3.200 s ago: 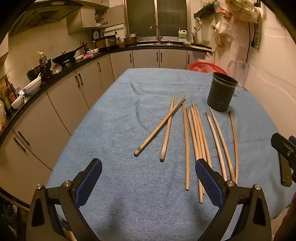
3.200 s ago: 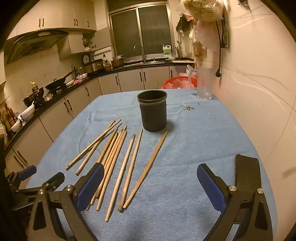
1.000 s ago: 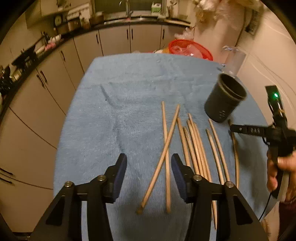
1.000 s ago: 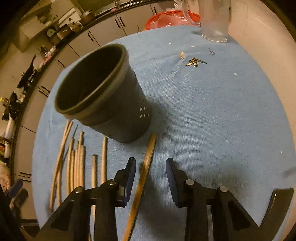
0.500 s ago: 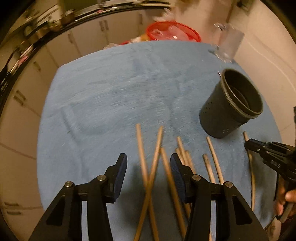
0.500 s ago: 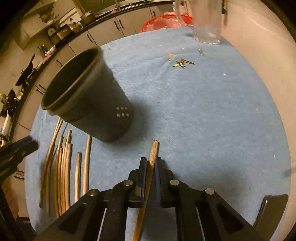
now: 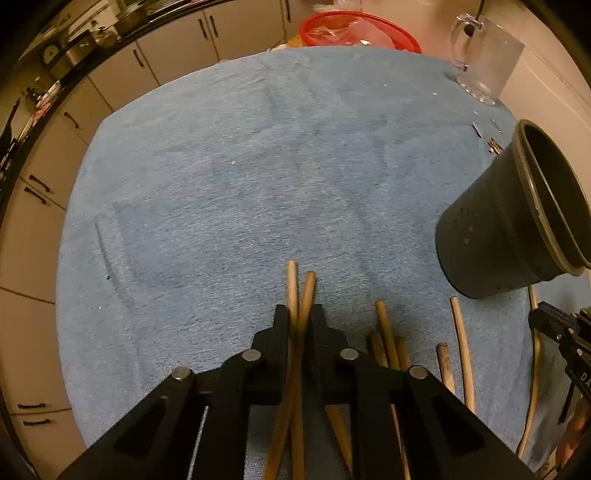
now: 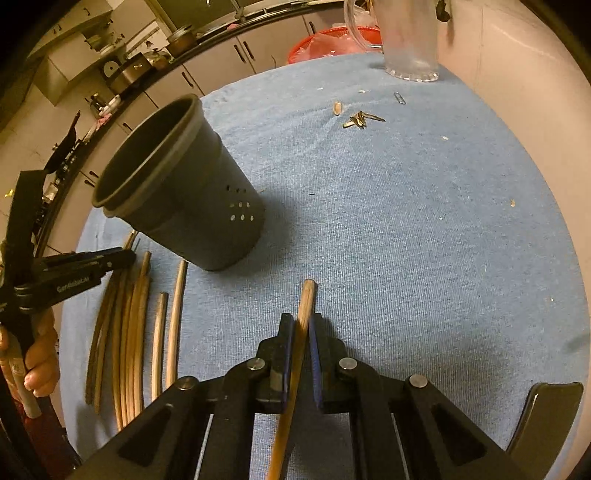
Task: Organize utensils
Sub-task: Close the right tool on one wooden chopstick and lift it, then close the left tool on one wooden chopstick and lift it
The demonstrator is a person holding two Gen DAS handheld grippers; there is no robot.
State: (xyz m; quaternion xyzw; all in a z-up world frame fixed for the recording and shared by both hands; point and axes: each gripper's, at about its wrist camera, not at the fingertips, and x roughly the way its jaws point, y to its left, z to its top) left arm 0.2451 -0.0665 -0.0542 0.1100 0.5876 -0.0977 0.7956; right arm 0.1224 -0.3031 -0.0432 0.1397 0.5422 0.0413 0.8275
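Observation:
Two crossed wooden chopsticks [image 7: 302,286] lie between the jaws of my left gripper [image 7: 300,314], which are closing with the pads against them on the blue cloth [image 7: 240,184]. My right gripper [image 8: 301,321] is shut on a single chopstick [image 8: 307,295] whose tip sticks out ahead of the fingers. The dark perforated cup [image 8: 192,206] stands upright just left of and beyond it, and appears at the right in the left wrist view as the cup [image 7: 491,236]. Several loose chopsticks [image 8: 136,314] lie side by side on the cloth between the two grippers.
A clear glass jug [image 8: 410,44] stands at the far edge of the table, with a red basket [image 7: 354,29] behind. Small husks and a clip [image 8: 360,120] are scattered beyond the cup. A person's hand [image 8: 40,354] holds the left gripper's handle. Kitchen cabinets run along the left.
The left gripper moved forward and down over the crossed pair and its jaws came together on them. The right gripper's jaws shut on the single chopstick beside the cup.

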